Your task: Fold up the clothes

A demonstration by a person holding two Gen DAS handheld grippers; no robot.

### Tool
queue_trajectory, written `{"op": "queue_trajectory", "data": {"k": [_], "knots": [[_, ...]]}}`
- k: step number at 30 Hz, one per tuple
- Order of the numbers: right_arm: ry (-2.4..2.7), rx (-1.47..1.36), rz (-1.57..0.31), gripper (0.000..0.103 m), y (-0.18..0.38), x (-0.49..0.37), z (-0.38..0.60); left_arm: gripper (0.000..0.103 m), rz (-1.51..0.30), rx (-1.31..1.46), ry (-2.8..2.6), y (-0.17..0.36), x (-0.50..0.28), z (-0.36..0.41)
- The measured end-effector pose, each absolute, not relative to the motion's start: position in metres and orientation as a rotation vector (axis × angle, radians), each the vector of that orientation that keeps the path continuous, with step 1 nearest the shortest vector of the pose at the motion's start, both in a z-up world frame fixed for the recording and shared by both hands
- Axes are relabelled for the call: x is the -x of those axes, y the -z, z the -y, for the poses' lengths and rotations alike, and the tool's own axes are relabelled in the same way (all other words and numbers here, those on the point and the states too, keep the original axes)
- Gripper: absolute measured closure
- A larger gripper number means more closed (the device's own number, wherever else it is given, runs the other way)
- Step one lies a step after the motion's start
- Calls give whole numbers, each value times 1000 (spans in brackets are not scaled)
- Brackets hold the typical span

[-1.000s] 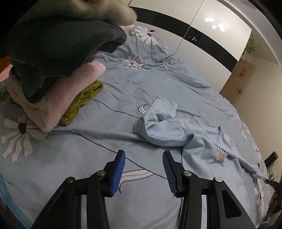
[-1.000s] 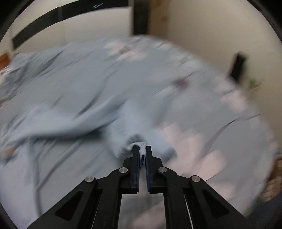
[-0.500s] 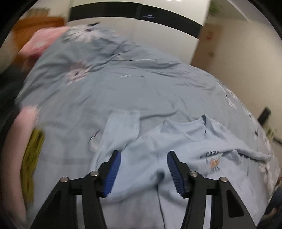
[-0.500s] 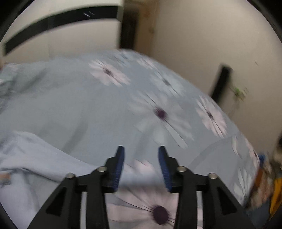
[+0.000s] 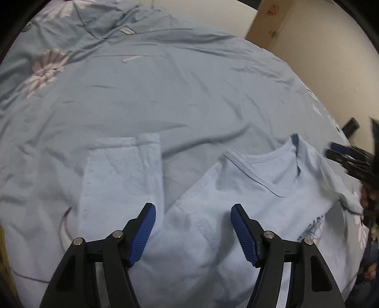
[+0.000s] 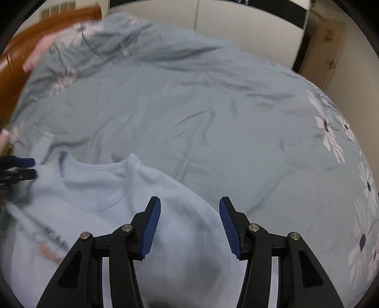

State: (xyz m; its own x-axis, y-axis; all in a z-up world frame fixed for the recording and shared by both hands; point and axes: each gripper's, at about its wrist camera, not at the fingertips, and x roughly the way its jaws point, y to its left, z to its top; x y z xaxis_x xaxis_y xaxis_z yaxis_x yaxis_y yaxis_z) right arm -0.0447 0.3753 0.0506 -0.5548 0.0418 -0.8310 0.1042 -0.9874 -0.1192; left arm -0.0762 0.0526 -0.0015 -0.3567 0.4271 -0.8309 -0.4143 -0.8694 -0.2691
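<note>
A light blue T-shirt [image 5: 267, 189] lies front up on the bed, collar away from me, one sleeve [image 5: 123, 175] spread to the left. My left gripper [image 5: 193, 214] is open just above the shirt's left shoulder seam. My right gripper [image 6: 189, 208] is open above the shirt's [image 6: 99, 189] right shoulder, empty. Each gripper shows at the edge of the other's view: the right one [image 5: 348, 161] and the left one [image 6: 16, 168].
The bed has a grey-blue cover with white daisies [image 6: 331, 135]. A wooden headboard [image 6: 35, 38] stands at the far left, white wardrobe doors [image 6: 236, 26] behind, a cardboard box [image 5: 270, 21] by the wall. A yellow-green garment edge [image 5: 3, 260] shows at left.
My right gripper let go of the shirt and opened, then swung back over its right shoulder. My left gripper moved from beside the clothes pile to above the shirt's left shoulder.
</note>
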Motion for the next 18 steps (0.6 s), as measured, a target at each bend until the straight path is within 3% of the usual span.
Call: {"op": "queue_trajectory", "data": {"k": [7,10,11,12,14,18], "knots": [[2663,-1587,-269,50,-18,77,-376,44,-104,1380,-2149,7,63,-69],[2640,-1607,-258,50,-9,72,-375,62,-91,1336,-2180,-2,64,-69],[2634,-1606,-252,59,-9,68,-374,69,-84,1317,-2194,-6,65,-68],[2630,-1602,-248,78,-9,64,-372,77,-77,1298,-2207,-10,65,-68],[2624,-1592,-253,95,-11,56,-369,89,-62,1260,-2233,-18,66,-67],[2674,-1516,-308,99,-29,41,-365,96,-32,1183,-2284,-35,68,-66]]}}
